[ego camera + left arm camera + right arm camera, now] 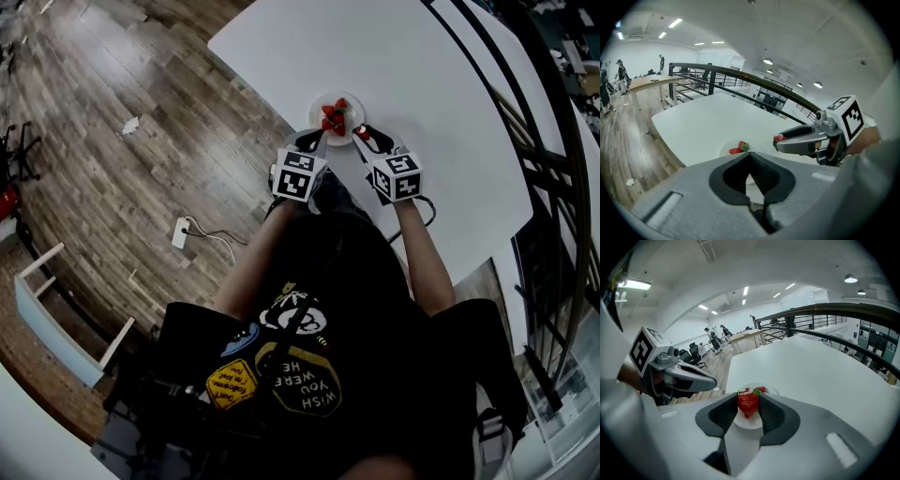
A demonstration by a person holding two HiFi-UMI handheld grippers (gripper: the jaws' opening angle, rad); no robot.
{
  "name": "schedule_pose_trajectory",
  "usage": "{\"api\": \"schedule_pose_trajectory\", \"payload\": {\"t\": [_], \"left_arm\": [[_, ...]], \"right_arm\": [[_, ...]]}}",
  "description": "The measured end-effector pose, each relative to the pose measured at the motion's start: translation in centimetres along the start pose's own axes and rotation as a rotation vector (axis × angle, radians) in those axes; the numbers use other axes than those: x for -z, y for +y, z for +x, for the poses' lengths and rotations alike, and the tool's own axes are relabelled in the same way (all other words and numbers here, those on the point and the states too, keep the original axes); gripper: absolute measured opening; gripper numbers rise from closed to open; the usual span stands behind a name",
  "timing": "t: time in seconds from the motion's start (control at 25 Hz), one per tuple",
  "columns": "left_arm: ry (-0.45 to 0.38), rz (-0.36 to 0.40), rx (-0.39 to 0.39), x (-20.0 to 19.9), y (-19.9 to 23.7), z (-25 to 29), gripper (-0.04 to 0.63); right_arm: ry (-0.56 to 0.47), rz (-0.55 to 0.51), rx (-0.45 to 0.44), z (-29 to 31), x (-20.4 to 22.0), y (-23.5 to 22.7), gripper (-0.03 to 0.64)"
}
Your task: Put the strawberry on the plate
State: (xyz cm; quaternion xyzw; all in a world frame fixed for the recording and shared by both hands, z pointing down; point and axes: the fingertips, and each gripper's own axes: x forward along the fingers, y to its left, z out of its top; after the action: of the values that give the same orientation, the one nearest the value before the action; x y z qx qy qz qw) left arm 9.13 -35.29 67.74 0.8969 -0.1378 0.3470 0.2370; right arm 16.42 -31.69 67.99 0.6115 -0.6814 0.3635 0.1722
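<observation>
By the plate (774, 390) at the desk's (811, 371) near edge, the right gripper's (749, 398) jaws pinch a strawberry (748, 406) across its flanks — soft, light, easily bruised — while the left gripper's (750, 157) jaws sit closed, empty.

The left gripper (750, 154), jaws together and empty, sits before a white round plate (724, 150) holding perhaps two red strawberries (739, 148); the right gripper (780, 140) beside it pinches a small red strawberry (777, 138).

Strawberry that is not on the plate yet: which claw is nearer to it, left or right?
Right. The right claw grips the strawberry between its pads, close to the plate. The left claw is shut and empty, apart from it, by the plate.
</observation>
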Motion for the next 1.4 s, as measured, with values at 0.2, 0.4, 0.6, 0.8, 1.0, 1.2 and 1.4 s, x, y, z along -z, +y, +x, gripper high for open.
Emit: {"api": "schedule_pose_trajectory", "payload": {"t": [0.2, 0.4, 0.6, 0.8, 1.0, 1.2, 1.4], "left_arm": [[0.007, -0.023, -0.004, 0.5, 1.2, 0.8, 0.000], [0.022, -0.032, 0.010, 0.8, 2.0, 1.7, 0.000], [0.045, -0.033, 0.025, 1.3, 2.4, 2.2, 0.000], [0.063, -0.066, 0.041, 2.2, 2.5, 2.5, 0.000], [0.070, -0.076, 0.038, 2.7, 3.0, 3.2, 0.000], [0.066, -0.101, 0.054, 2.4, 3.2, 3.5, 0.000], [0.057, -0.105, 0.068, 2.0, 3.0, 3.9, 0.000]], "right_arm": [[0.013, 0.010, 0.004, 1.3, 0.4, -0.4, 0.141], [0.047, 0.018, 0.009, 2.7, 1.2, -0.9, 0.141], [0.083, -0.001, 0.016, 4.0, 1.7, -1.5, 0.141], [0.125, -0.005, 0.025, 5.5, 2.9, -2.4, 0.141], [0.146, -0.019, 0.018, 6.7, 3.4, -3.0, 0.141], [0.157, -0.010, 0.026, 7.6, 3.4, -3.6, 0.141], [0.175, -0.017, 0.028, 8.3, 3.7, -4.1, 0.141]]}}
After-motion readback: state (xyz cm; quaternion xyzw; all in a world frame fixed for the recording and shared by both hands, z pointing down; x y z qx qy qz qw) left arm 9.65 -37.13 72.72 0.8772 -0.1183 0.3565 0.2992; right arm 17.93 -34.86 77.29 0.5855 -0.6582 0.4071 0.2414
